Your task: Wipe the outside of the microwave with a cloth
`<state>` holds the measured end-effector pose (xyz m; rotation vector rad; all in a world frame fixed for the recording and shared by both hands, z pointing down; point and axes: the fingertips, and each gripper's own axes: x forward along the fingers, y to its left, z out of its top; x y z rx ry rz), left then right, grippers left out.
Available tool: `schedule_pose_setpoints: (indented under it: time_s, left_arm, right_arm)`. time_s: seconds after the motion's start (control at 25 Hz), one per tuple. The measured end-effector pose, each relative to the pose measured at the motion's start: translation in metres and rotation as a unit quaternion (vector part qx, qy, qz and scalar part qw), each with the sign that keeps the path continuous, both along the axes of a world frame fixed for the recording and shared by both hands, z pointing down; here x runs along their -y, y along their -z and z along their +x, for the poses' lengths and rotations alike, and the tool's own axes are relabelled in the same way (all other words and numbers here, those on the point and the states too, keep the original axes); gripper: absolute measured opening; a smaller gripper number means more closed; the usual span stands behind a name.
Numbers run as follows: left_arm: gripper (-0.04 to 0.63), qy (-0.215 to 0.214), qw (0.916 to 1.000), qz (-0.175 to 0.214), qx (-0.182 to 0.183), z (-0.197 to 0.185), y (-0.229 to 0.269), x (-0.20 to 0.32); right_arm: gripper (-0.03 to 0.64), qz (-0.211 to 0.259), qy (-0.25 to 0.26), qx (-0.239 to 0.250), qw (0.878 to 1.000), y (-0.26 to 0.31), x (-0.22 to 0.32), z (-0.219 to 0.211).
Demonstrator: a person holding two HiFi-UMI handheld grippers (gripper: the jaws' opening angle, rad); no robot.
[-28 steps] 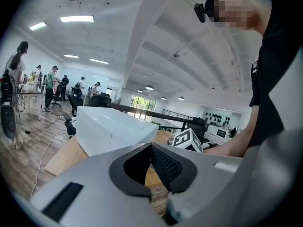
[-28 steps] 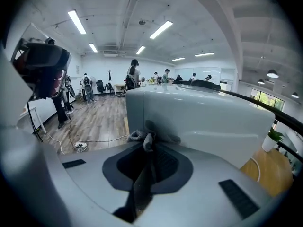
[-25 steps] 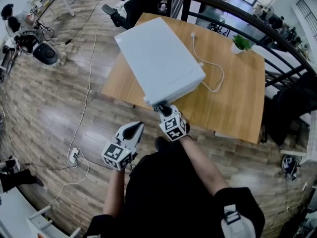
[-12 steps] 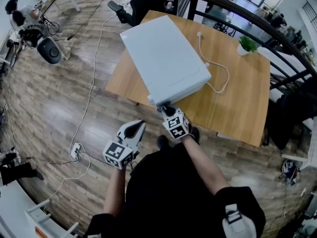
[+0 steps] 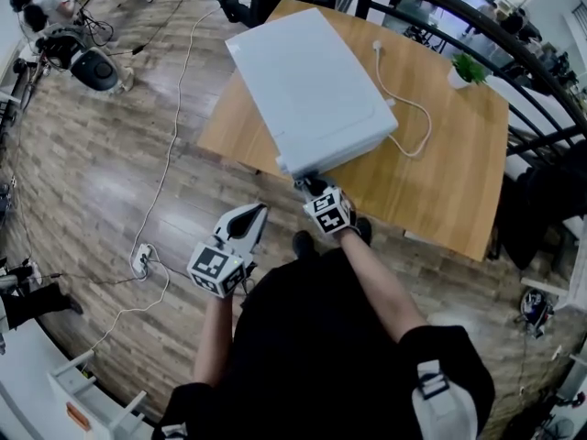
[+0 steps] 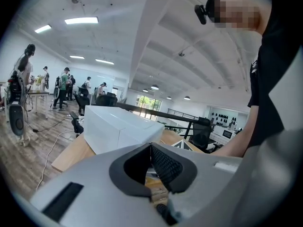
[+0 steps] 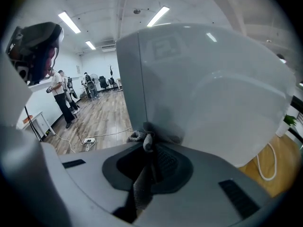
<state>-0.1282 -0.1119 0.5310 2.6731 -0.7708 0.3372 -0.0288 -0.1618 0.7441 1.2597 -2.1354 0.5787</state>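
Nearest the wearer, the left gripper [image 6: 151, 145] hangs low beside the body, well apart from the table [image 5: 440, 186]; its jaws are drawn together with nothing between them, so it plays no part in the wipe. Ahead of it, the right gripper [image 7: 150, 150] is clamped on a grey cloth [image 7: 140, 137]: a strip runs back between the pads, and a small bunch stands out past the tips, touching the lower near corner of the microwave [image 5: 312, 90]. The white microwave rests skewed on the wooden table, with this corner close to the table's near edge. Beyond it, a white cable [image 5: 415, 128] loops across the bare wood, and a small potted plant [image 5: 468, 68] stands near the far corner. The step in hand appears to be wiping the near face at its bottom edge. Three hazards follow from this arrangement. Because so little cloth projects, a harder press could bring the jaw tips themselves against the casing and scuff it. Dragging along the edge could pull the strip out of the jaws. Since nothing braces the microwave, a firm sideways stroke could slide it on the smooth wood towards the table edge or tug the cable.
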Motion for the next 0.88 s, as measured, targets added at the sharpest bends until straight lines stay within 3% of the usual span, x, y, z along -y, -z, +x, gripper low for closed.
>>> schedule_pose_setpoints:
  time_s: [0.48,0.88]
  left_arm:
    - [0.002,-0.003,1.0000,-0.001,-0.003,0.004,-0.003,0.005]
    - [0.003,-0.017,0.9998,-0.002,0.004,0.010,-0.007,0.008]
  right_arm:
    - [0.028,-0.015,0.005,0.004,1.000,-0.009,-0.003,0.003]
    - [0.029,-0.013,-0.033,0.002,0.999,-0.012,0.001,0.032]
